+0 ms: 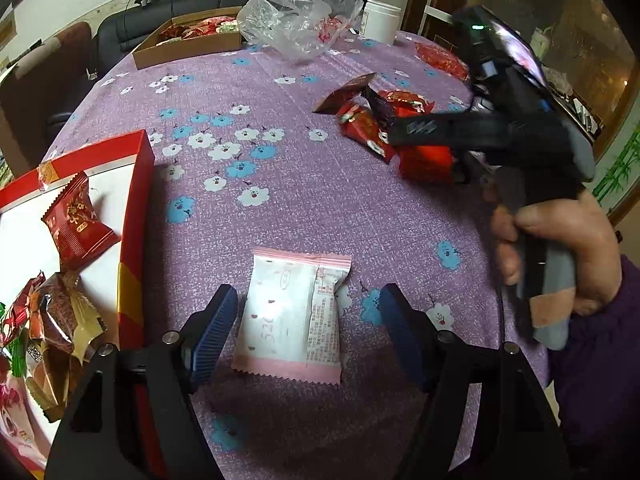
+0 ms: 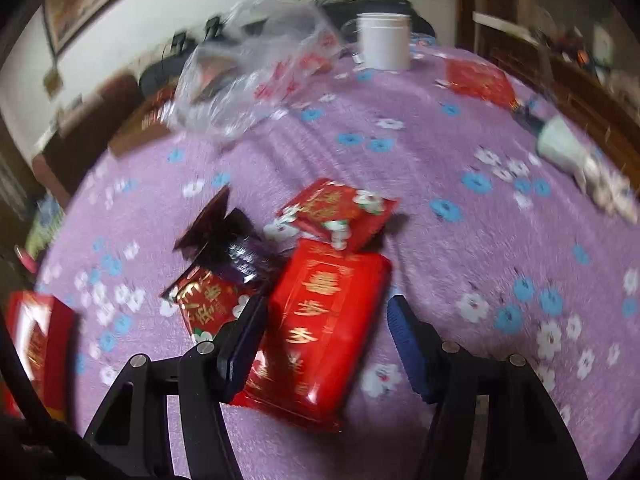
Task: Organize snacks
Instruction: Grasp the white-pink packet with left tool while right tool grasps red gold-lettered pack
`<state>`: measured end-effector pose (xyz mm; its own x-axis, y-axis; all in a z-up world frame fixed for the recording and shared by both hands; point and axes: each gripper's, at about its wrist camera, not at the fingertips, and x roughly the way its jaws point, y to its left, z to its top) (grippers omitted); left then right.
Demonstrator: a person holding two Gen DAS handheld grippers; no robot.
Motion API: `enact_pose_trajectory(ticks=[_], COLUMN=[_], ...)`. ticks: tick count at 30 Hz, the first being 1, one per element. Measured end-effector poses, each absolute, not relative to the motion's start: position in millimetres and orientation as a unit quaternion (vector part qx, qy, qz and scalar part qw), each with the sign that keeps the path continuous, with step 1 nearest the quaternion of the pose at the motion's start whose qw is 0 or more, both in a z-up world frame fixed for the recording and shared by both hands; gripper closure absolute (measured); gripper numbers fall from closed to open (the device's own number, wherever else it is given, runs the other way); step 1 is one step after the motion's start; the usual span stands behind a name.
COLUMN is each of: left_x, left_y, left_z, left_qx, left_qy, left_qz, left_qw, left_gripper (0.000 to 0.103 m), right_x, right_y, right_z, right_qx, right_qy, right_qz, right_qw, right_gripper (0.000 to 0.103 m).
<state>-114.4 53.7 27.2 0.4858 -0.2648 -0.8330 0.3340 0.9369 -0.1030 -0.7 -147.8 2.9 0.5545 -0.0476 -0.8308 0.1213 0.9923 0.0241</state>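
Observation:
A white and pink snack packet (image 1: 294, 316) lies flat on the purple flowered tablecloth (image 1: 320, 200). My left gripper (image 1: 308, 320) stands open around it, with a gap on each side. In the right wrist view a large red packet (image 2: 324, 332) lies between the fingers of my right gripper (image 2: 326, 336). Its jaws are open: the left pad (image 2: 244, 340) is at the packet's edge and the right pad stands clear. Beside it lie a dark packet (image 2: 232, 248) and two red flowered packets (image 2: 344, 212). A red box (image 1: 136, 200) at the left holds several snacks (image 1: 74, 224).
A person's hand (image 1: 560, 248) holds the right tool over the red pile (image 1: 372, 120). At the far side stand a cardboard tray (image 1: 188, 46), a clear plastic bag (image 1: 296, 20) and a white tub (image 2: 384, 40). Another red packet (image 2: 480, 80) lies at the far right.

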Motion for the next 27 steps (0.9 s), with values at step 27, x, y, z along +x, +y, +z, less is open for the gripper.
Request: enact_pose_trajectory(ticks=[27], left_x=[-113], left_y=[40], left_z=[29], left_qx=[0.054], left_qy=[0.480], left_qz=[-0.164], left_qw=[0.860], left_gripper=[0.025], right_x=[-82], right_y=[-222], right_z=[6], right_qx=[0.024], right_qy=[0.437], right_qz=[-0.040], right_qw=[0.898], right_gripper=[0.052])
